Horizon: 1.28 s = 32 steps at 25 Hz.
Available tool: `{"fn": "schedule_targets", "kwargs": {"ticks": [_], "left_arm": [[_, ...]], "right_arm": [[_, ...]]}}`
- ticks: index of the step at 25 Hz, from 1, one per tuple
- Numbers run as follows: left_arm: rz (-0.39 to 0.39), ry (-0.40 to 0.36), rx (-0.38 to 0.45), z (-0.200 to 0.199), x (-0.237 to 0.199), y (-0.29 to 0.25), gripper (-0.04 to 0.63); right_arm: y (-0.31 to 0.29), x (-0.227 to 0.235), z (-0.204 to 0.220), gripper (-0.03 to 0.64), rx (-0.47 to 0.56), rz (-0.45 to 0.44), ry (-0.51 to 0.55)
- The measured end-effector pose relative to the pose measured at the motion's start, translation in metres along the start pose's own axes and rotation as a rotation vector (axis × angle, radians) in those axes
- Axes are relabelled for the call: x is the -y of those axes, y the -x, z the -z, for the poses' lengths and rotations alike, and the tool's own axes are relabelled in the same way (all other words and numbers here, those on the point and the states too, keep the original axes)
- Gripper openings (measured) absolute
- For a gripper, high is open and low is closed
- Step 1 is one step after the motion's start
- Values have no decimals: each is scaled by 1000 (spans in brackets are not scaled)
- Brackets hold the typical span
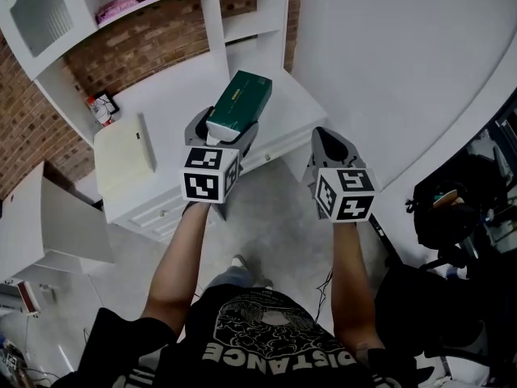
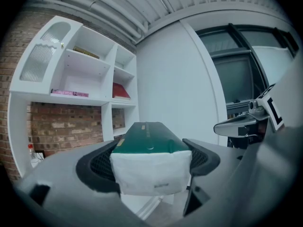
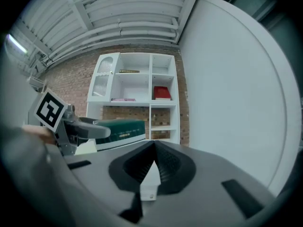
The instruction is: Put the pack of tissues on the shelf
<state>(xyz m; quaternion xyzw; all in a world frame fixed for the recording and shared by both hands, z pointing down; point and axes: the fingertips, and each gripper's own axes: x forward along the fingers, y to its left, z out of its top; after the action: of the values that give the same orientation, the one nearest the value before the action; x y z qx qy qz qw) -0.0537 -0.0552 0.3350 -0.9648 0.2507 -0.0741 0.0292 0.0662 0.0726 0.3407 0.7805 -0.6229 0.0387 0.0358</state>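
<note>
Left gripper (image 2: 151,167) is clamped on the pack of tissues (image 2: 147,138), holding it in the air with its long axis pointing ahead. The right gripper (image 3: 154,169) has its jaws pressed together on nothing. Ahead stands the white shelf unit (image 3: 149,79) above a desk (image 1: 174,95). The carry is probably mid-way. Keep the pack level and aim for a bare compartment, clear of the red item (image 3: 162,92). Slide it in end first, rest it flat, and only then let go.
</note>
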Motion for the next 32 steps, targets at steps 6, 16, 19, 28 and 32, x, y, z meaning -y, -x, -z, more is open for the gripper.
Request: {"fn": "schedule_targets", "kwargs": {"ticks": [6, 16, 19, 28, 32], "left_arm": [[-7, 4, -2, 4, -20, -36, 417], [9, 9, 6, -3, -79, -137, 417], [14, 17, 13, -9, -102, -167, 417], [42, 12, 19, -19, -155, -250, 417], [44, 10, 20, -19, -174, -276, 417]], "right_arm": [[-39, 14, 2, 3, -4, 0, 3], [-153, 41, -8, 5, -33, -6, 27], [-189, 45, -17, 4, -40, -9, 33], [-286, 60, -37, 3, -40, -8, 43], [-317, 66, -41, 3, -39, -5, 38]]}}
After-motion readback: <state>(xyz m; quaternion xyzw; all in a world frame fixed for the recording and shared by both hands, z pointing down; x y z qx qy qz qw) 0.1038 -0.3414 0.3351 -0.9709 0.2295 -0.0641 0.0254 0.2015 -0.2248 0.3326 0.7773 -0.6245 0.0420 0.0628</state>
